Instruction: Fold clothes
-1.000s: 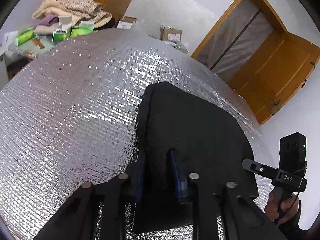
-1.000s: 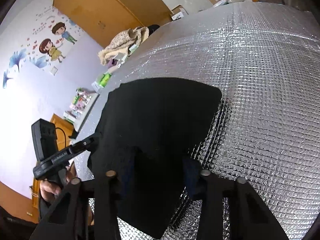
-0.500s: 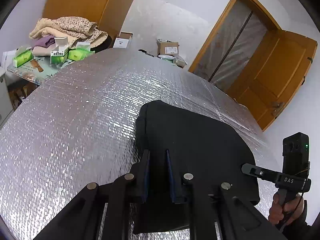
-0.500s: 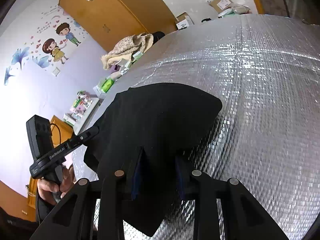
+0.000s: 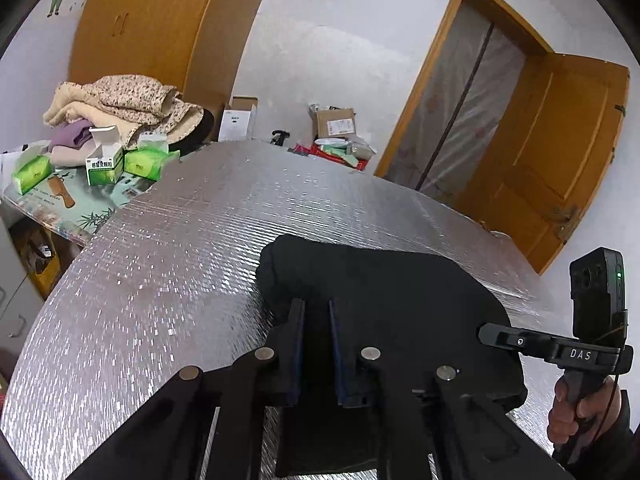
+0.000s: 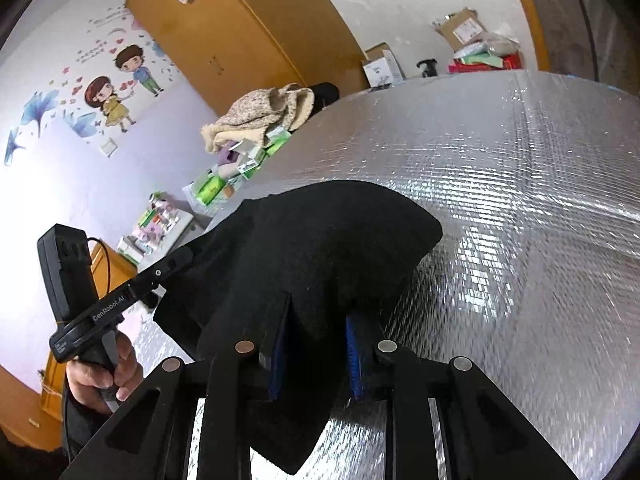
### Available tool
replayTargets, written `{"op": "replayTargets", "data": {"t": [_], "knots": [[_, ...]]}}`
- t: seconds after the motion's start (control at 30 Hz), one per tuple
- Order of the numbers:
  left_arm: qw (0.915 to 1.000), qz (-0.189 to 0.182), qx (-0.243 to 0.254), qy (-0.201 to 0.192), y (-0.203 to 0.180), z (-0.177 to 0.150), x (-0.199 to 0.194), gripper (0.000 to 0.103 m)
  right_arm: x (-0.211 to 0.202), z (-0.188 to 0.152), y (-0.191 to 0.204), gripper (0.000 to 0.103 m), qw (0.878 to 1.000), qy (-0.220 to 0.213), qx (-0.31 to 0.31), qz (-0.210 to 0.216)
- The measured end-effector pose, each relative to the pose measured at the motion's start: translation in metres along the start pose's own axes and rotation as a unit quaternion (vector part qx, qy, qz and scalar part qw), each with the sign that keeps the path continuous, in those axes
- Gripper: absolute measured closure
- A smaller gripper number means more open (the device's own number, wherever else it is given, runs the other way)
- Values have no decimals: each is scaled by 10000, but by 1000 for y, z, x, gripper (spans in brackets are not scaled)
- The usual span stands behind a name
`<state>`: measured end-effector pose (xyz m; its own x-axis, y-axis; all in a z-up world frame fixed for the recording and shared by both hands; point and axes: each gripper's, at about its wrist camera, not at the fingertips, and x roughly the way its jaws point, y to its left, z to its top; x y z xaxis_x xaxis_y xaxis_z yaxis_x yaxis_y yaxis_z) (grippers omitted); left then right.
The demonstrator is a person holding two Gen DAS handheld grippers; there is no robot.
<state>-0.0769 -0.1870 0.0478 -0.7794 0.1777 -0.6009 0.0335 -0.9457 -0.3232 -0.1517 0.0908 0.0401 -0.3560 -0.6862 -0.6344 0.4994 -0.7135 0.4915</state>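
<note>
A black garment (image 5: 380,280) lies on the silver foil-covered table (image 5: 160,280). My left gripper (image 5: 314,304) grips its near left edge: the jaws are closing, with cloth pinched between the blue pads and a flap hanging below. In the right wrist view the same garment (image 6: 320,240) is bunched and lifted off the foil (image 6: 520,200). My right gripper (image 6: 320,312) has its jaws closing on the near right edge, with cloth draped over the left finger. A hand (image 5: 576,408) holds the other gripper's handle at the right.
A side table (image 5: 60,208) at the far left carries green tissue boxes (image 5: 104,164) and a heap of blankets (image 5: 120,100). Cardboard boxes (image 5: 334,122) stand beyond the far edge. A wooden door (image 5: 560,152) is at the right and a wardrobe (image 6: 248,32) behind.
Both pairs of jaws narrowed onto the garment's near edge. Both hands moved forward and up, lifting that edge so the cloth bulges and its flat area shrinks.
</note>
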Motion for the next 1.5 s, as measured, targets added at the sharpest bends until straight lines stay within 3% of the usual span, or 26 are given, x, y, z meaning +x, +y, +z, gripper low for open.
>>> {"op": "replayTargets", "data": {"t": [0.2,0.33,0.43,0.57,0.67,0.77,0.83,0.9,1.13,1.5], "knots": [[9999,73,-127,-11,24,18,31,92,28,28,-14,77,9999,-51,74,-96],[9993,145,-329,134,39,19,47,91,47,40,-26,71,9994,125,257,-178],[9987,111,-469,174,48,12,40,91,43,37,-27,67,9994,127,230,-245],[9971,226,-693,-217,55,8,5,91,18,27,-16,67,9991,-185,-44,-382],[9976,157,-600,-310,44,8,-4,91,9,15,-3,68,9990,-270,-219,-290],[9992,232,-333,25,30,4,16,91,23,2,5,71,9982,-12,-430,-407],[9985,276,-373,305,31,-3,35,91,33,-5,5,71,9974,171,-455,-523],[9981,274,-453,330,34,-9,40,91,31,-9,3,71,9978,188,-370,-515],[9985,408,-347,151,7,-20,2,91,-7,-26,14,71,9956,-59,-693,-628],[9964,789,251,158,-67,-78,-38,91,-65,-94,24,71,9924,-191,-936,-776]]}}
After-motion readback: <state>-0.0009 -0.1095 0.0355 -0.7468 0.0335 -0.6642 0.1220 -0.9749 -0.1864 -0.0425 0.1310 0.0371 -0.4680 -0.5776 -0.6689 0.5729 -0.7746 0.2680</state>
